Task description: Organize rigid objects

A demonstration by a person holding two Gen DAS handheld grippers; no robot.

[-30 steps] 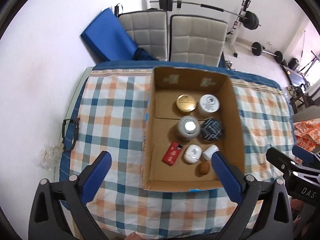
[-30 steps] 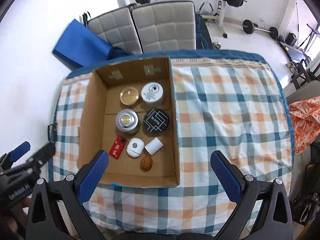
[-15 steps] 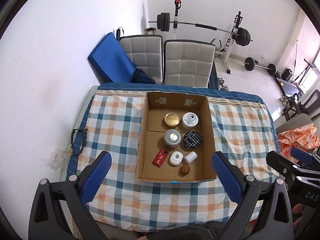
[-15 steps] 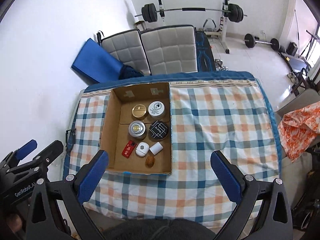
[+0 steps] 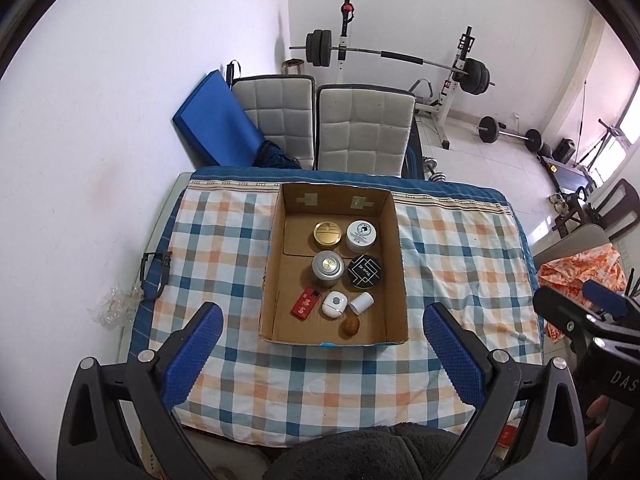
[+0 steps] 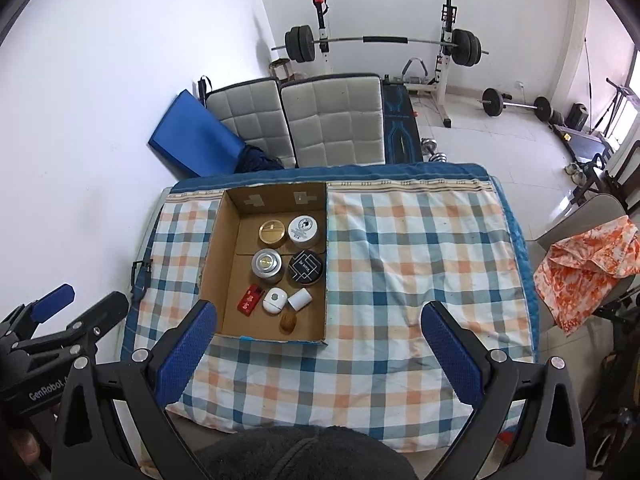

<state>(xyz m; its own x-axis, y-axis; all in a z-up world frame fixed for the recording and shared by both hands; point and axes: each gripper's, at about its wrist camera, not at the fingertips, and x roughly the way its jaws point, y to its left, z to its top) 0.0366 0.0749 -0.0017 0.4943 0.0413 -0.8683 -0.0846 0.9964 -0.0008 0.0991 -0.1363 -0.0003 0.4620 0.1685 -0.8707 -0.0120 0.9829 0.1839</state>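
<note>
An open cardboard box [image 5: 272, 264] [image 6: 212, 264] sits on the checked tablecloth. Inside lie a gold-lidded tin [image 5: 327, 233], a white-lidded jar [image 5: 361, 234], a silver tin [image 5: 327, 267], a black patterned tin [image 5: 364, 272], a red case [image 5: 306, 301], a white oval thing [image 5: 334, 304], a small white cylinder [image 5: 361, 303] and a brown nut-like thing [image 5: 351, 326]. My left gripper [image 5: 320, 328] is open and empty, high above the table's near edge. My right gripper [image 6: 318, 324] is open and empty, equally high, right of the box.
The table [image 6: 420, 260] is covered by a blue, orange and white checked cloth. Two grey padded chairs [image 5: 352, 136] stand behind it beside a blue mat [image 5: 216, 128]. A barbell rack [image 6: 380, 44] stands at the back. An orange cloth [image 6: 588, 256] hangs on a chair at the right.
Both grippers have risen and pulled back from the table, so the box and table look smaller. Both stay open and empty. The objects in the box have not moved.
</note>
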